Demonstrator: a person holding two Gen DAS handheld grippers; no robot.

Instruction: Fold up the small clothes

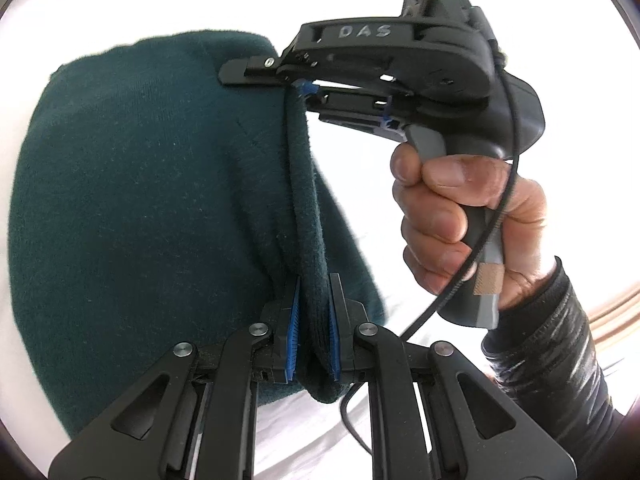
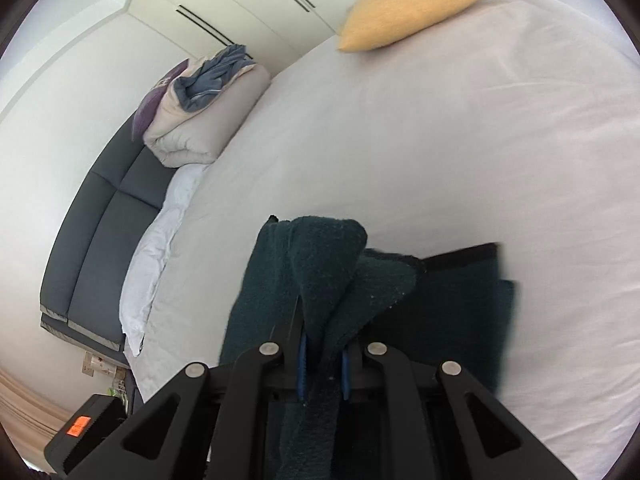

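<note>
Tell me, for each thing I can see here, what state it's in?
Dark green garment: partly lifted off the bed, one edge pinched at two spots.
Left gripper: jaws shut on the garment's edge.
Right gripper: jaws shut on the garment.
Yellow pillow: lying on the bed.
White bed: sheet smooth.
Bundled duvet: piled, untidy.

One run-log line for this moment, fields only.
left gripper: shut on dark green garment edge | right gripper: shut on same edge | garment: lifted off white bed sheet
</note>
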